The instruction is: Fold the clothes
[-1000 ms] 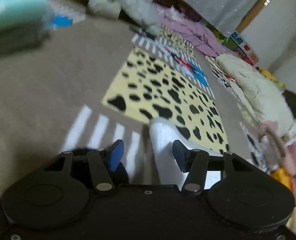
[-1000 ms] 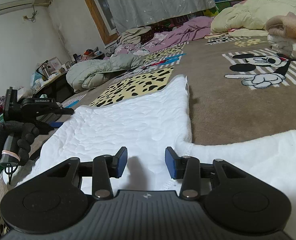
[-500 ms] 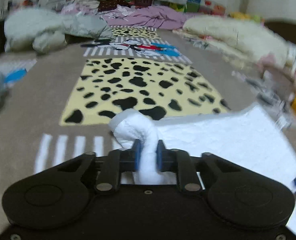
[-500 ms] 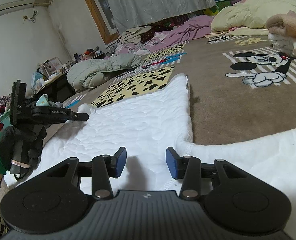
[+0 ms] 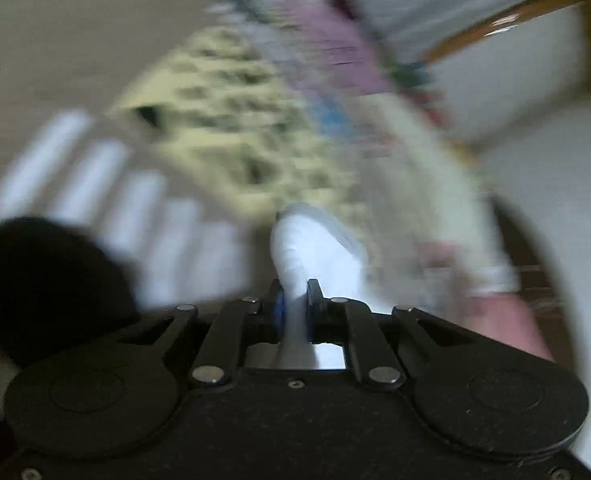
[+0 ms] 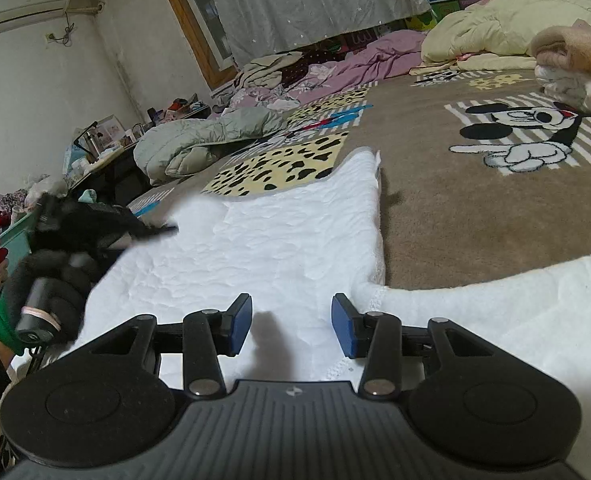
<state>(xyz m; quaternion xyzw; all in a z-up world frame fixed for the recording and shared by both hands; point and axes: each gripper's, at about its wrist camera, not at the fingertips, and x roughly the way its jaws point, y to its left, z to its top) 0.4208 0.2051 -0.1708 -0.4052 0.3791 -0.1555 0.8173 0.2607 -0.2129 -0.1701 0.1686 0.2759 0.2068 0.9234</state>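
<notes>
A white quilted garment (image 6: 287, 240) lies spread over a brown patterned blanket (image 6: 475, 208). My left gripper (image 5: 294, 308) is shut on a bunched white corner of the garment (image 5: 315, 248); that view is heavily blurred. In the right wrist view the same left gripper (image 6: 95, 220) shows at the garment's left edge, blurred, held by a dark gloved hand (image 6: 43, 280). My right gripper (image 6: 291, 324) stands open low over the near part of the garment, nothing between its blue pads (image 6: 239, 324). A white sleeve (image 6: 495, 296) runs off to the right.
A grey-green padded jacket (image 6: 199, 144) lies at the blanket's far left. Purple bedding (image 6: 367, 56) and a cream quilt (image 6: 507, 20) pile up at the back. Folded clothes (image 6: 567, 64) sit at the right edge. A cluttered low table (image 6: 103, 160) stands at left.
My left gripper shut on the garment's left corner and now swings with it, blurring its view. The right gripper has stayed open in the same place.
</notes>
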